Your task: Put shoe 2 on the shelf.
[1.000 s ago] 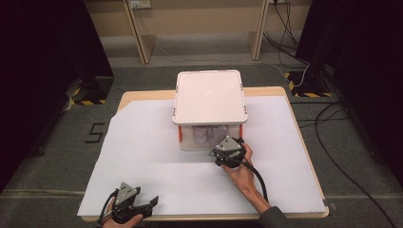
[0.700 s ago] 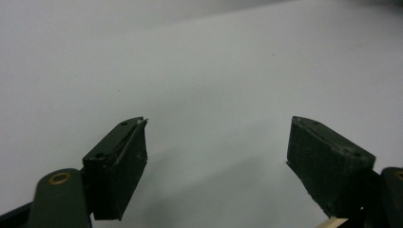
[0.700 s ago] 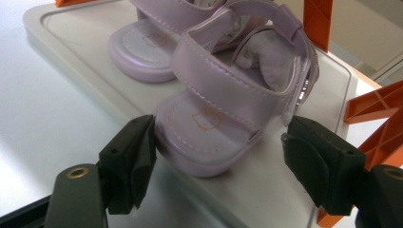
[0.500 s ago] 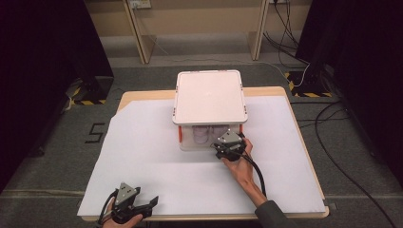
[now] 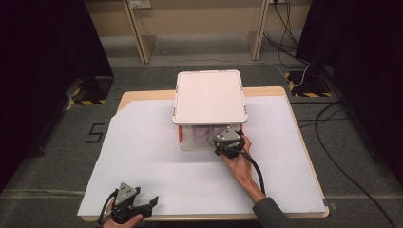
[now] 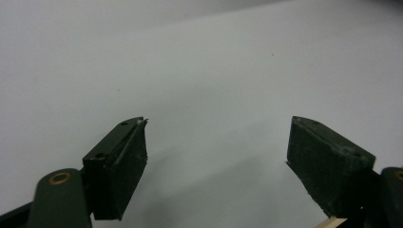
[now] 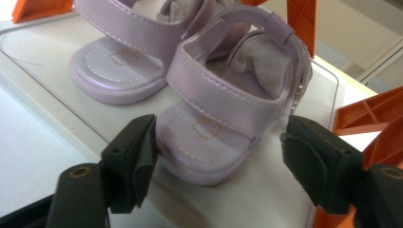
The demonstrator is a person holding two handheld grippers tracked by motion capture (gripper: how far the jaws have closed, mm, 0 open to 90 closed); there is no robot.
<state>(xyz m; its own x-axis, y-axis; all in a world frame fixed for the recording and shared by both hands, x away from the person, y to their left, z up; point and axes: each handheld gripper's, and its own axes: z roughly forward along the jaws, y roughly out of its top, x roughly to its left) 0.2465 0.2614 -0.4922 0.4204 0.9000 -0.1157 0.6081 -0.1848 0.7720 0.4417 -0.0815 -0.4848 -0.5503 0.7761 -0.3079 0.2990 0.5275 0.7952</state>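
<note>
A clear plastic box point(image 5: 190, 142) with a white lid point(image 5: 209, 97) and orange latches point(image 5: 180, 134) stands mid-table. Two lilac sandals point(image 5: 204, 133) show through its front wall. My right gripper point(image 5: 222, 141) is at the box's front right corner, with its tips reaching inside. In the right gripper view the nearer sandal point(image 7: 204, 128) lies between the jaws of the right gripper point(image 7: 218, 142). Those jaws have just been closing and stand close beside its sides, still open. The second sandal point(image 7: 119, 61) sits behind it to the left. My left gripper point(image 5: 148, 205) rests open at the table's front left edge, and its own view shows the left gripper point(image 6: 216, 142) over bare paper.
White paper point(image 5: 142, 156) covers most of the wooden table point(image 5: 266, 90). An orange latch point(image 7: 370, 118) stands just right of the right jaw. Cables point(image 5: 332, 118) lie on the floor to the right, and dark curtains flank both sides.
My right gripper has edged forward into the box's front. The left gripper has stayed where it was.
</note>
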